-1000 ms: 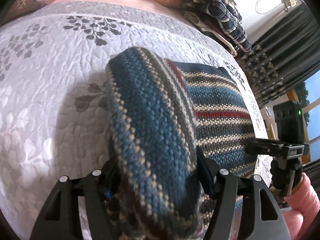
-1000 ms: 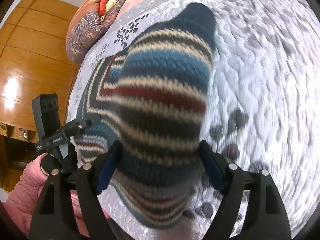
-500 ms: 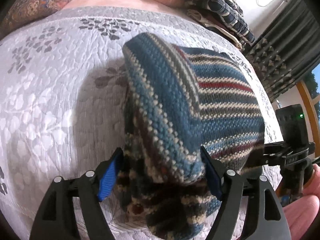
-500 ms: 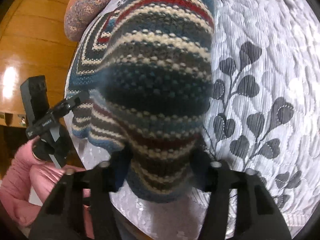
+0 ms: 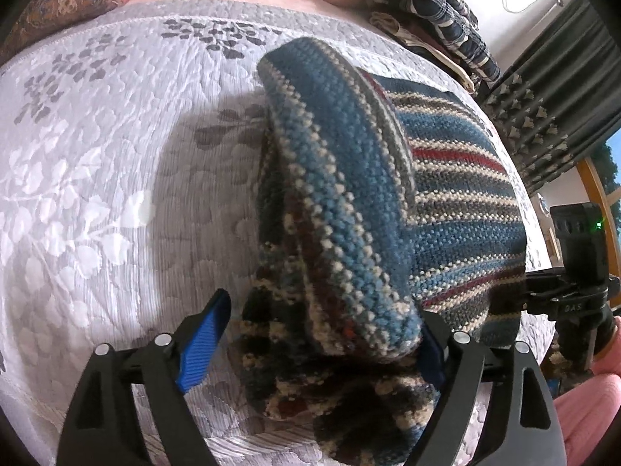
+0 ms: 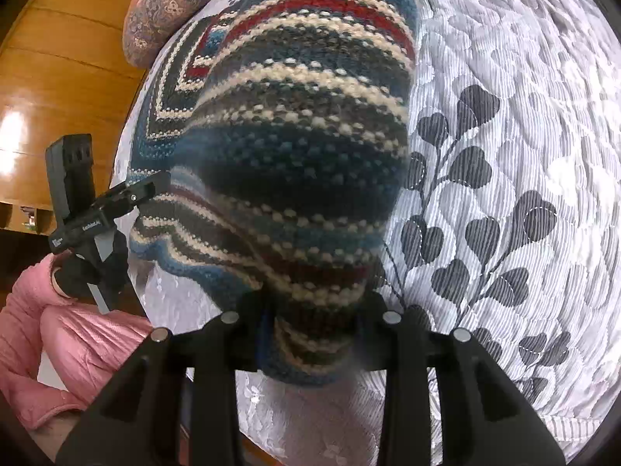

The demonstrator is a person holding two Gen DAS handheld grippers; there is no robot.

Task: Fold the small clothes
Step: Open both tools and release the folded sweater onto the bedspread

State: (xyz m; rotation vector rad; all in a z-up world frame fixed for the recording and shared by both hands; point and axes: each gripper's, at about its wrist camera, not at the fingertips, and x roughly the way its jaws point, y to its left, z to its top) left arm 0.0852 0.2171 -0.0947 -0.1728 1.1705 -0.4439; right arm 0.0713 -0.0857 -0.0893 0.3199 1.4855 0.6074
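Between both tools hangs the striped sweater (image 5: 458, 202): right tool (image 6: 310, 334) pinching it, left tool (image 5: 326, 334) spread.

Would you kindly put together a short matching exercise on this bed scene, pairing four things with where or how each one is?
Things:
1. striped knit garment
2. left gripper
3. right gripper
4. patterned pillow

States or places:
A. at the far end of the bed, by the wooden wall
B. jaws wide apart, blue pad showing
C. partly folded on the grey quilt
D. closed tight on a knit edge

Pairs: 1-C, 2-B, 3-D, 4-A
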